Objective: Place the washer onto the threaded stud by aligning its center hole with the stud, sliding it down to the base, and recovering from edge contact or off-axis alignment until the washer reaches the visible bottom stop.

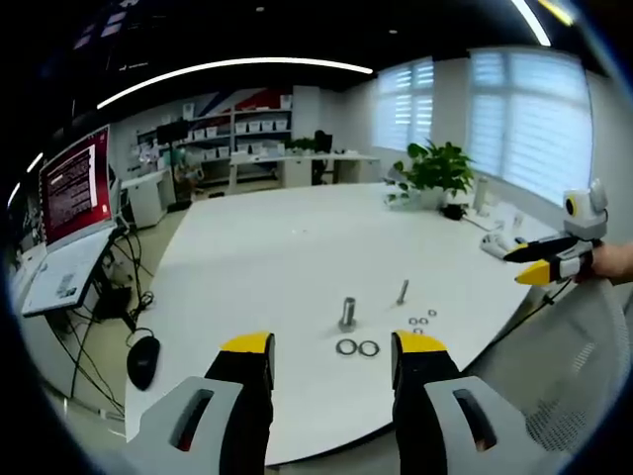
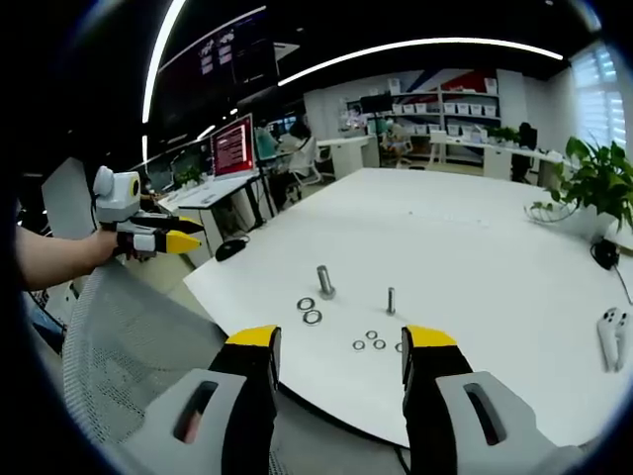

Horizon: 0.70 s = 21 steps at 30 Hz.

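- The left tool and the right tool both stood wide open and held nothing.
- Two large washers lay flat on the white bench, just beside the thick stud.
- A good pick would take one washer by its rim, then keep its hole level above the stud.

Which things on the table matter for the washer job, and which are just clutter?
Job: large washers, small washers, thick stud, thin stud, left tongs, right tongs.
Clutter: laptop, mouse, plant, white controller.
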### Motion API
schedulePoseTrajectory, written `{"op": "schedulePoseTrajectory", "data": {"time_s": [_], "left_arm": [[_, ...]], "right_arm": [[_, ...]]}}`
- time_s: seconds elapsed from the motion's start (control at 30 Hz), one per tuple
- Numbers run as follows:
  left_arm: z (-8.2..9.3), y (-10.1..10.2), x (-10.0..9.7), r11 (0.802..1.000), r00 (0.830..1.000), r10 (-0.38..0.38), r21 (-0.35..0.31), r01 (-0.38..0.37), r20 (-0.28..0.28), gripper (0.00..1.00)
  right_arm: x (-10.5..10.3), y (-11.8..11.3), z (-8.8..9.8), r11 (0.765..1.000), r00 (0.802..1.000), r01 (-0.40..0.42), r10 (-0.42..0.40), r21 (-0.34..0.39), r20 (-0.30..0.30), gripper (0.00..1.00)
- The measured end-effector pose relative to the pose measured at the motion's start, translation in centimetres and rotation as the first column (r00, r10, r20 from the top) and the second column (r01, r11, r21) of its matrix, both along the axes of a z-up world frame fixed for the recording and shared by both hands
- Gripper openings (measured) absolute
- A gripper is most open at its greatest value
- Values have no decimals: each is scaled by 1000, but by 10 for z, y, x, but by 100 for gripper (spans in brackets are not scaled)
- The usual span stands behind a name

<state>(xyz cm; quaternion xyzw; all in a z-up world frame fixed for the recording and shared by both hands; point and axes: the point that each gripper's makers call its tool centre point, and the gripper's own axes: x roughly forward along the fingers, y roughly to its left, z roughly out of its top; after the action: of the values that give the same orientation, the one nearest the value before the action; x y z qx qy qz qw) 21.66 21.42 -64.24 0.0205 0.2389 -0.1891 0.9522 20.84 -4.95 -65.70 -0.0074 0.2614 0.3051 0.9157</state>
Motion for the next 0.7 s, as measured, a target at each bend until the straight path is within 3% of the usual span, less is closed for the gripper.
{"op": "schedulePoseTrajectory", "data": {"time_s": [0.7], "left_arm": [[-7, 1, -2, 1000, 999, 0, -1, 0, -37, 44]], "right_arm": [[-2, 1, -1, 1000, 1000, -6, 6, 4, -11, 49]]}}
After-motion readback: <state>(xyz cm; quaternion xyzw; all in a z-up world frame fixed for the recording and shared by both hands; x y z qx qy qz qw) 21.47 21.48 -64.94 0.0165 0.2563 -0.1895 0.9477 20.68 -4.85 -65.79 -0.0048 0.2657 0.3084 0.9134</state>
